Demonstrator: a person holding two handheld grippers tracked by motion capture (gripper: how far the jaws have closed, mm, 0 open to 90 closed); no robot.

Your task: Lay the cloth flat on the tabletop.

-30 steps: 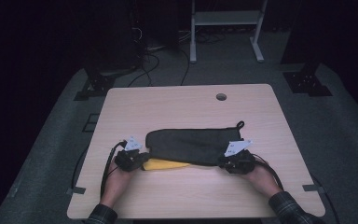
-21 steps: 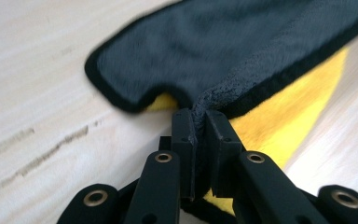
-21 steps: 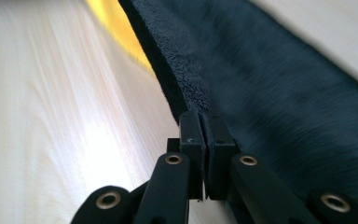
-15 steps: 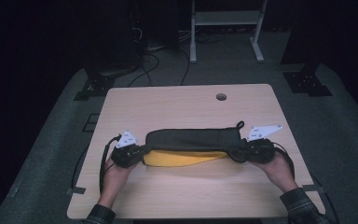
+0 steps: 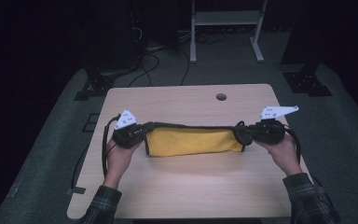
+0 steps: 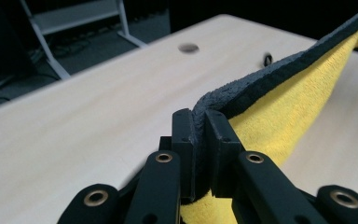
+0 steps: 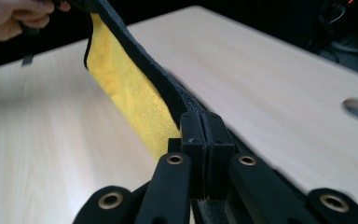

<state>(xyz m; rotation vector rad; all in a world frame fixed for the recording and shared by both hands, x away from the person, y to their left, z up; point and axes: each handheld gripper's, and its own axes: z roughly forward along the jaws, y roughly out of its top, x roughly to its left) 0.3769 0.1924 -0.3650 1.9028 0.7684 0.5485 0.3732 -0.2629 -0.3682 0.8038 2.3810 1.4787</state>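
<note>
A cloth (image 5: 191, 140), yellow on the side facing me with a dark grey edge and back, hangs stretched between both grippers just above the wooden table (image 5: 177, 100). My left gripper (image 5: 142, 130) is shut on the cloth's left top corner. In the left gripper view its jaws (image 6: 199, 116) pinch the dark hem, and the cloth (image 6: 289, 107) runs off to the upper right. My right gripper (image 5: 240, 133) is shut on the right top corner. In the right gripper view the jaws (image 7: 200, 116) clamp the hem, and the cloth (image 7: 126, 93) stretches toward the other hand (image 7: 14, 18).
A round cable hole (image 5: 221, 96) sits near the table's far edge. Beyond the table stand a white metal frame (image 5: 223, 28), black stand feet at the left (image 5: 93, 86) and right (image 5: 307, 81), and cables on the grey floor.
Both hands rose and drew apart. The cloth, lying flat with its dark side up a second ago, now hangs taut between the grippers showing its yellow side.
</note>
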